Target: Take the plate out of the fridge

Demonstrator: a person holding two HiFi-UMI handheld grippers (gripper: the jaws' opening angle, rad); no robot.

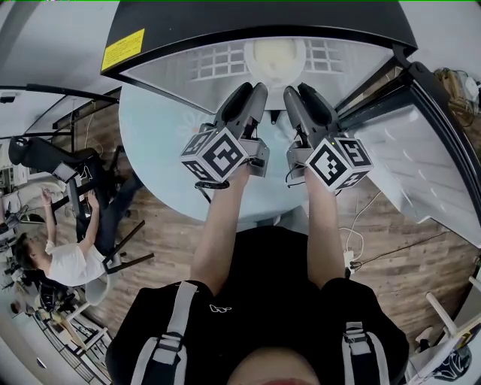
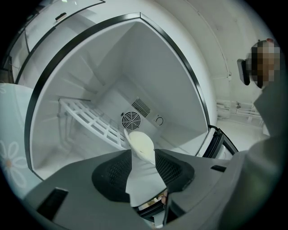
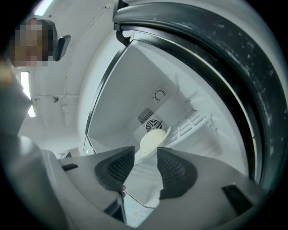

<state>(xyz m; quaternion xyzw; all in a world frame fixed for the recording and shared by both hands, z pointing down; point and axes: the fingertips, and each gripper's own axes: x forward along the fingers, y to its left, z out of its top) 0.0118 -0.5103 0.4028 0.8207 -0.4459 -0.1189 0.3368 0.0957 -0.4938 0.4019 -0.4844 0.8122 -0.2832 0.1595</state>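
Observation:
A cream plate (image 1: 275, 59) lies deep inside the open fridge (image 1: 263, 22), near the back wall and next to a white wire shelf (image 1: 214, 60). My two grippers are side by side in front of the opening, both pointing in at it. The left gripper (image 1: 244, 94) is open with nothing between its pads. The right gripper (image 1: 307, 94) is open and empty too. In the left gripper view the plate (image 2: 140, 143) shows just past the gap of the left gripper (image 2: 143, 168), below a round fan vent (image 2: 131, 120). In the right gripper view the plate (image 3: 153, 139) sits beyond the right gripper (image 3: 146, 164).
The fridge door (image 1: 421, 158) stands swung open on the right. A pale round table (image 1: 158, 143) with a flower print lies under my arms. A person (image 1: 64, 259) sits among chairs at the far left. The wire shelf (image 2: 90, 121) runs along the fridge's side.

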